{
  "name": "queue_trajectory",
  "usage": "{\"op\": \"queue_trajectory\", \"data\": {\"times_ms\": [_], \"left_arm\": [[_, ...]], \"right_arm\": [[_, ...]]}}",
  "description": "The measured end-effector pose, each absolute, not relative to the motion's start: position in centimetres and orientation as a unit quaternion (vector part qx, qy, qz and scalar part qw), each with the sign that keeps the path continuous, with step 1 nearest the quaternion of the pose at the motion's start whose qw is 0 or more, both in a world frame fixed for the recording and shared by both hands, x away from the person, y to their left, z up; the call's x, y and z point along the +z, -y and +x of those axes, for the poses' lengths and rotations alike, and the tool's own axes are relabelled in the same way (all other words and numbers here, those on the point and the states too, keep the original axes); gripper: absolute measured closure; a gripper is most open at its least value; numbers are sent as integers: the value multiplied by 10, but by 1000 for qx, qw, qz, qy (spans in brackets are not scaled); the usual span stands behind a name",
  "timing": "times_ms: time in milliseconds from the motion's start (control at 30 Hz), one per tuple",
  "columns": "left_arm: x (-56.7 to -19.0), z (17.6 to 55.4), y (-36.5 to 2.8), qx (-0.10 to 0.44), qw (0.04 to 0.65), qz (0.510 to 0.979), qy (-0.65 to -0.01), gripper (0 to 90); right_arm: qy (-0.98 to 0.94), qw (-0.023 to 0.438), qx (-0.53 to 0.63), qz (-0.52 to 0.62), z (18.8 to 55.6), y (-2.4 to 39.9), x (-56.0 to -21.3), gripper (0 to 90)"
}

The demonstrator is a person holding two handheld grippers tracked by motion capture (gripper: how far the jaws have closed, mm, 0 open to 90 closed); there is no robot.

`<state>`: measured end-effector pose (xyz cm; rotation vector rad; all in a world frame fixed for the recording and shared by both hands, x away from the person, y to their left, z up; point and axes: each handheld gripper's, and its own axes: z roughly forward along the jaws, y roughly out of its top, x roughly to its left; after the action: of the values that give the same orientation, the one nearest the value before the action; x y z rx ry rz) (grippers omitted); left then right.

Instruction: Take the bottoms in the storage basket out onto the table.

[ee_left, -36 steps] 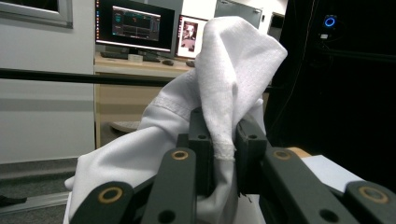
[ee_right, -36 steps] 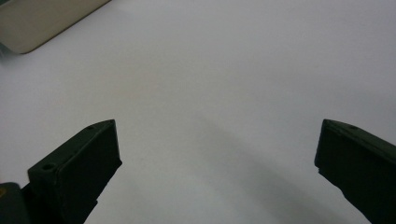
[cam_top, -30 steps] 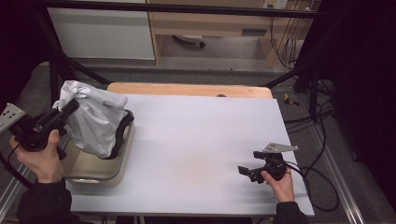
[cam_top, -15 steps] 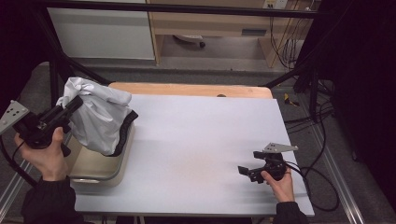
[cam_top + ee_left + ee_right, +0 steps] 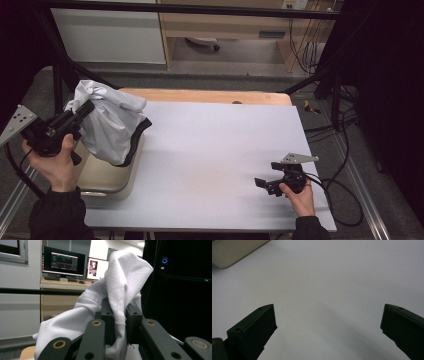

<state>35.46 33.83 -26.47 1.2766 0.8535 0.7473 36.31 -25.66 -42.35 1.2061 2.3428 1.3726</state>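
A white garment with a dark edge (image 5: 112, 125) hangs lifted over a beige tub (image 5: 107, 175) at the table's left. My left gripper (image 5: 85, 109) is shut on its upper part and holds it up. In the left gripper view the white cloth (image 5: 120, 287) is pinched between the two black jaws of the left gripper (image 5: 119, 315) and drapes over them. My right gripper (image 5: 260, 184) rests low on the table at the front right, jaws wide apart. The right gripper (image 5: 328, 322) has only bare white tabletop between its fingers.
The white table top (image 5: 215, 150) has a wooden strip (image 5: 200, 96) along its far edge. Cables (image 5: 345, 195) trail off the right side. A corner of the beige tub (image 5: 234, 252) lies far off in the right gripper view. Monitors (image 5: 63, 262) stand on a desk behind.
My left hand has lifted the white garment a little higher and to the right above the tub. The right gripper has stayed in place.
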Motion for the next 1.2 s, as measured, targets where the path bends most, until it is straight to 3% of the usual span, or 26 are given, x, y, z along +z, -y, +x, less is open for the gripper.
{"op": "queue_trajectory", "data": {"times_ms": [1200], "left_arm": [[-257, 370, -291, 309, 660, 590, -348, 791]], "right_arm": [[-785, 86, 463, 404, 363, 257, -423, 7]]}}
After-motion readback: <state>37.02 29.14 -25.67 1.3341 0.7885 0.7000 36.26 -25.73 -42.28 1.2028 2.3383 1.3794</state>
